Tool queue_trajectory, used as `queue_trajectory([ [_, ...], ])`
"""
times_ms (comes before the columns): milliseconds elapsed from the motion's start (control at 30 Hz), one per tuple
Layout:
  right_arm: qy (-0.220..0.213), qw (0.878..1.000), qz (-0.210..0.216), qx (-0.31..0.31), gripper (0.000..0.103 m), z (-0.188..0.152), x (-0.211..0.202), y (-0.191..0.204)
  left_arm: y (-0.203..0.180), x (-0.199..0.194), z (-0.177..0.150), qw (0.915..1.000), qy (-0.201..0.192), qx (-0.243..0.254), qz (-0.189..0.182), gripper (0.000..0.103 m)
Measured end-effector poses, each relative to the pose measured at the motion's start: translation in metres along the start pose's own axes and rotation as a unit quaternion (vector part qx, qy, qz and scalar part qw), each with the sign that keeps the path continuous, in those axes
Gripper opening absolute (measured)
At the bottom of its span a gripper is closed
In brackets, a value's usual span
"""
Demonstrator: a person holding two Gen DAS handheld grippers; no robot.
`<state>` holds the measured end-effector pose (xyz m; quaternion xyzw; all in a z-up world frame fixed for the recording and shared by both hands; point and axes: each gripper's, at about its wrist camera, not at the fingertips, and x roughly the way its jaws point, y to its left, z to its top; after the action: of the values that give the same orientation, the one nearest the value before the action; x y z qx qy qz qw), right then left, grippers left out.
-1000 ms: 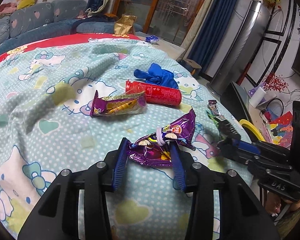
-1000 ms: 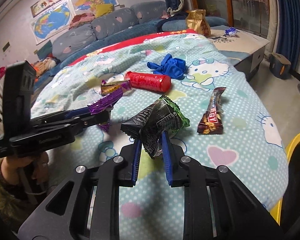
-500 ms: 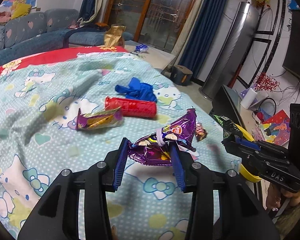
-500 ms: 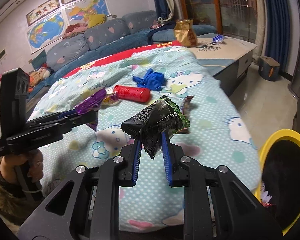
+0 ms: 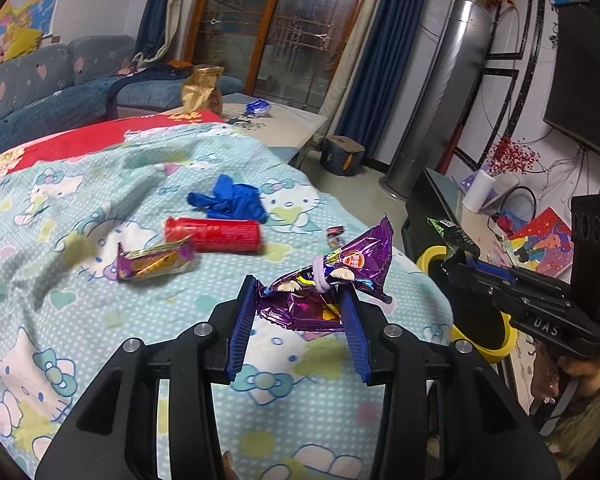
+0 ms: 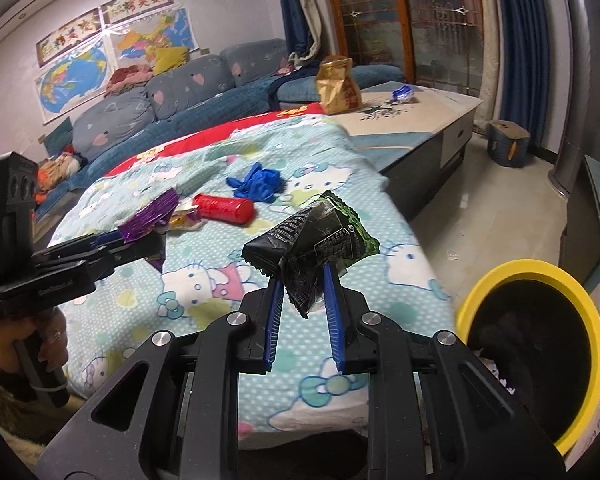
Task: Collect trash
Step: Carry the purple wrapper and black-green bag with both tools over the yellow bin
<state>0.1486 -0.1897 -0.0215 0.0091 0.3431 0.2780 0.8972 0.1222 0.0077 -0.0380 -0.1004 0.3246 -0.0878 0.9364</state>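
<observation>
While clamped, wrappers [image 5: 328, 280] fill both tools

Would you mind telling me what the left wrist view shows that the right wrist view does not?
Only the left wrist view shows the small wrapper beyond the purple wrapper held by the left gripper. Only the right wrist view shows the wall maps and into the yellow-rimmed bin. Both show the red can, blue glove and the right gripper holding the green-black wrapper.

Open floor [image 6: 496, 216] lies beyond the bed's edge [image 6: 412, 240]. The yellow-rimmed bin [image 6: 580, 304] gapes unobstructed at my right claw's [image 6: 302, 284] side.
</observation>
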Motion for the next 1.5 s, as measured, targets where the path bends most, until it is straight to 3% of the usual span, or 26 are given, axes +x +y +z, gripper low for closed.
queue_trajectory([
  [833,-0.024,0.997,-0.054,0.051,0.015,-0.009,-0.032,-0.054,-0.073,0.008,-0.002,0.9963,-0.001,0.071,-0.05,0.039],
  [1500,-0.04,0.988,-0.099,0.108,0.015,-0.023,-0.053,-0.106,-0.133,0.025,-0.003,0.9878,0.002,0.13,-0.085,0.039],
])
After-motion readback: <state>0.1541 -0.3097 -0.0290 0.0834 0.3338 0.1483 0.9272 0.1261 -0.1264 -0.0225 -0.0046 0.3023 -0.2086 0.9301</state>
